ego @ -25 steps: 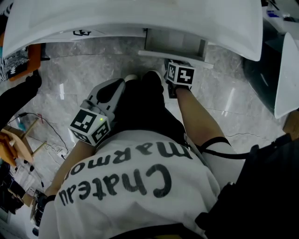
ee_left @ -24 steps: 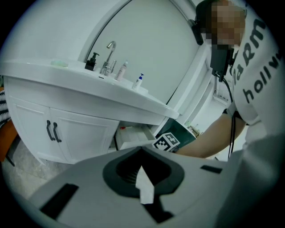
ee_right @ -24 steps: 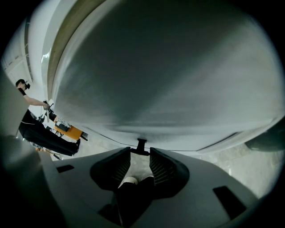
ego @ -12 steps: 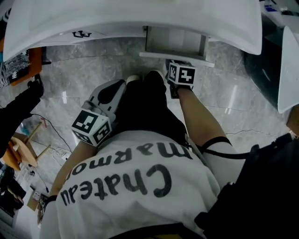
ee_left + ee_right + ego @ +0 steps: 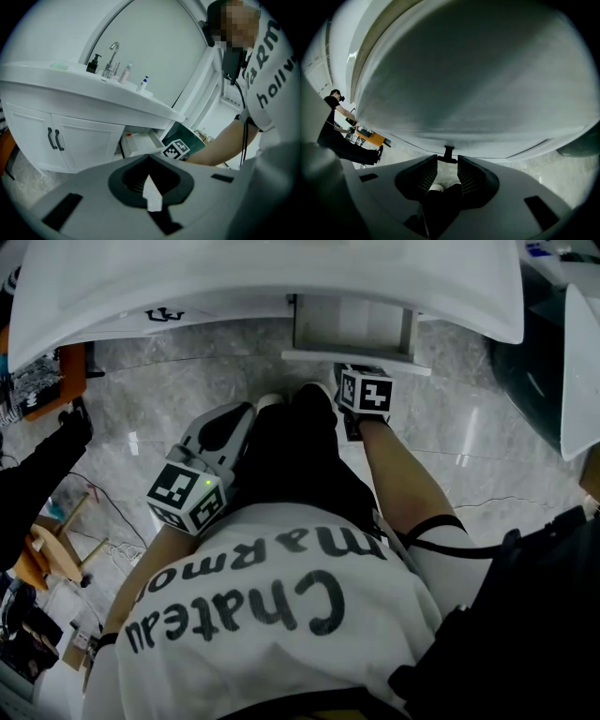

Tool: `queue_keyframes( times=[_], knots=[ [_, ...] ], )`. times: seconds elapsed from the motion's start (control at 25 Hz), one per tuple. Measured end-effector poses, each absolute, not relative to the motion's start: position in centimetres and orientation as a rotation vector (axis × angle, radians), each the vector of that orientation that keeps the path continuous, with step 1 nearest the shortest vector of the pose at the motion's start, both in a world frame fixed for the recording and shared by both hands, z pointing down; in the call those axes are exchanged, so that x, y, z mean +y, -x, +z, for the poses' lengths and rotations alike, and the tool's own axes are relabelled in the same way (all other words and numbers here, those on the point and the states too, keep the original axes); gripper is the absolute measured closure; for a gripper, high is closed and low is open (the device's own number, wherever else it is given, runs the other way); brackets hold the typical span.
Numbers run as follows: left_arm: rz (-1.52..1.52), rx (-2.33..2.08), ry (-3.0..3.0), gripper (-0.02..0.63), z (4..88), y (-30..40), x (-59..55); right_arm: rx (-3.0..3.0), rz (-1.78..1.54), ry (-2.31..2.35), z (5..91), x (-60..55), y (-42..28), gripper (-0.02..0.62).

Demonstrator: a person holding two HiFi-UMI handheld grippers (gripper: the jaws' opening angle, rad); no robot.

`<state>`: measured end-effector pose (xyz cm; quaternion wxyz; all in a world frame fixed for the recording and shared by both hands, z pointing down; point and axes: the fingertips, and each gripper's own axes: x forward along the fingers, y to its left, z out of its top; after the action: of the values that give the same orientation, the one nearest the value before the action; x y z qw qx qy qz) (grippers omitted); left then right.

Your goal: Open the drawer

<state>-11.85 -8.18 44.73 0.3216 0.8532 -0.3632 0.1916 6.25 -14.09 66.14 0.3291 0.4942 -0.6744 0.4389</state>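
The white drawer (image 5: 352, 329) stands partly pulled out from under the vanity counter; in the left gripper view the drawer (image 5: 140, 143) shows open beside the cabinet doors. My right gripper (image 5: 354, 371) is at the drawer front, with its marker cube just below. In the right gripper view the small black handle (image 5: 449, 151) sits between the tips of my right gripper (image 5: 448, 159), which hold its bar from both sides. My left gripper (image 5: 249, 411) hangs back by my leg, well short of the drawer. Its jaws (image 5: 149, 158) are shut with nothing in them.
The white counter (image 5: 281, 277) overhangs the drawer, with a faucet (image 5: 111, 58) and bottles on top. Two cabinet doors with black pulls (image 5: 54, 139) stand left of the drawer. Another person (image 5: 37, 465) and a wooden stool (image 5: 52, 549) with cables are at the left, on a marble floor.
Both grippers and the drawer are where they were. The other person at the left edge has shifted a little.
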Motion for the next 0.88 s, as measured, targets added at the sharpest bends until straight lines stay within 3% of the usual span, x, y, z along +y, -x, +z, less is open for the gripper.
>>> queue_keyframes(
  times=[0.88],
  knots=[
    [0.507, -0.945, -2.238, 0.598, 45.1, 12.0, -8.6, -1.753, 1.150, -1.292, 66.4, -12.3, -6.4, 0.454]
  ],
)
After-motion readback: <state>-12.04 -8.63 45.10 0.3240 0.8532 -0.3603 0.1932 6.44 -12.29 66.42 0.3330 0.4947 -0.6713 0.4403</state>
